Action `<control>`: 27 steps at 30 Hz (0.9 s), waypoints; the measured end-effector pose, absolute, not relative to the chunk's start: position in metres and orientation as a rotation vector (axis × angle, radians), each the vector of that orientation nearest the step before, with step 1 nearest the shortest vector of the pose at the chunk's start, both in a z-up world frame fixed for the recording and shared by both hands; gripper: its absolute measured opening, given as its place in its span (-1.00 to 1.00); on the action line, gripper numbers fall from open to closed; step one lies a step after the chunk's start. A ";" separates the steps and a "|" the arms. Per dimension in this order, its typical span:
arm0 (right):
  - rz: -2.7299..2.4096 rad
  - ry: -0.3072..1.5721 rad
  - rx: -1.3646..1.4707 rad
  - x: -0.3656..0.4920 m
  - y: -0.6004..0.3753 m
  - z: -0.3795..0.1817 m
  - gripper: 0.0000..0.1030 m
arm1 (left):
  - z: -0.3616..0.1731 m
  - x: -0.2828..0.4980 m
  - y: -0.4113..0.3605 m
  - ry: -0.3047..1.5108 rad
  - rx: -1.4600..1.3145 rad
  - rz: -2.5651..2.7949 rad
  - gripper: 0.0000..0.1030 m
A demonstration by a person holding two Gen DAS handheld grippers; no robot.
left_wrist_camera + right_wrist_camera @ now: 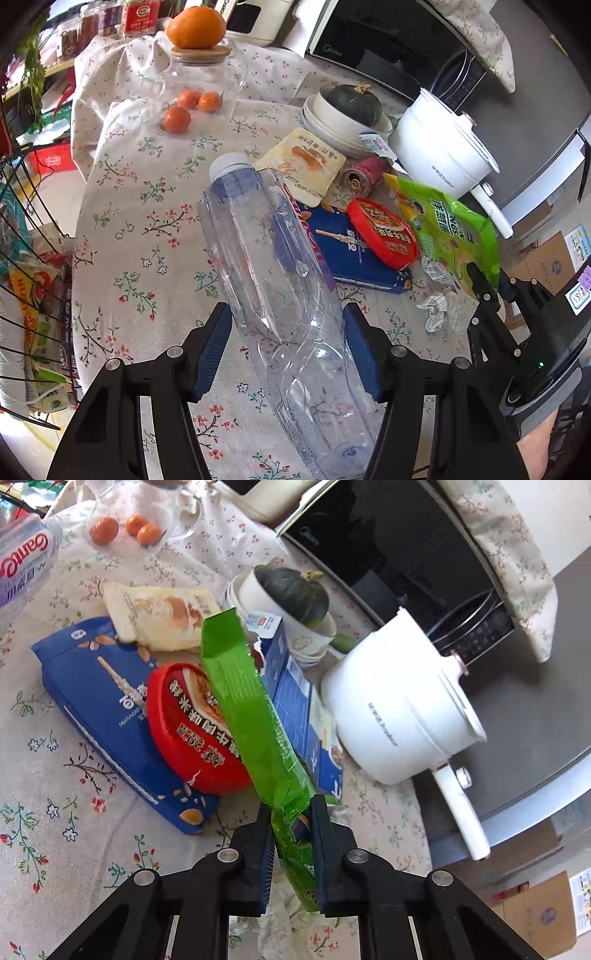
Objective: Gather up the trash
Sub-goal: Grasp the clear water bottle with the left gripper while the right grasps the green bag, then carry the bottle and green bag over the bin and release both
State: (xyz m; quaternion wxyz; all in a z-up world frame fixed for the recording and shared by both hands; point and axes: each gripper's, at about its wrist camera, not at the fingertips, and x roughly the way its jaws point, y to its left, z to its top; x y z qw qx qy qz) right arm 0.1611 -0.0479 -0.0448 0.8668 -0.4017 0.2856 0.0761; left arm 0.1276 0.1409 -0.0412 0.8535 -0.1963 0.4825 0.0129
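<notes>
Counter (122, 206) is wearing a floral cotton cloth, wrinkled at the far end. Black glossy microwave (399, 48) is sitting at the back, partly draped by more floral fabric, its top cut off by the frame. White smooth plastic electric pot (399, 709) with a stub handle is standing just beside the trash pile.

Left gripper (288, 325) is clamping a clear, dented plastic bottle (266, 251) with a white cap; the blue ribbed fingers (214, 347) are pressing both sides, and the bottle is sticking up off the cloth, its base running out of frame.

Right gripper (293, 812) is pinching a glossy green snack bag (243, 709), crinkled and folded lengthwise; the fingers are clenched tight on its lower end and the bag is rising above the pile.

Blue flat cardboard snack box (96, 686) is lying on the cloth, and a round red foil lid (192, 731) is resting on it, half hidden behind the bag. Cream pouch (162, 616) is lying beyond it. Dark green squash (295, 590) is sitting in stacked white bowls. Red can (364, 173) is lying on its side. Crumpled paper scrap (434, 310) is lying near the counter edge. Wire basket (22, 258) at the left is cut off, its contents hard to make out.
</notes>
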 end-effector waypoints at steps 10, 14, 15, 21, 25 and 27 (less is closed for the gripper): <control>0.222 0.527 -0.682 0.128 -0.070 0.010 -0.85 | -0.024 0.117 0.124 0.959 -0.394 -0.018 0.25; 0.241 0.489 -0.618 0.114 -0.083 0.029 -0.85 | -0.021 0.116 0.115 0.953 -0.391 -0.043 0.25; 0.242 0.477 -0.606 0.110 -0.087 0.034 -0.85 | -0.020 0.117 0.113 0.949 -0.390 -0.052 0.25; 0.241 0.479 -0.464 0.099 -0.126 0.057 -0.85 | -0.013 0.117 0.090 0.927 -0.369 -0.110 0.25; 0.217 0.520 -0.364 0.098 -0.163 0.065 -0.85 | -0.009 0.118 0.069 0.915 -0.346 -0.156 0.25; 0.193 0.533 -0.330 0.094 -0.181 0.068 -0.85 | -0.008 0.119 0.058 0.916 -0.336 -0.182 0.25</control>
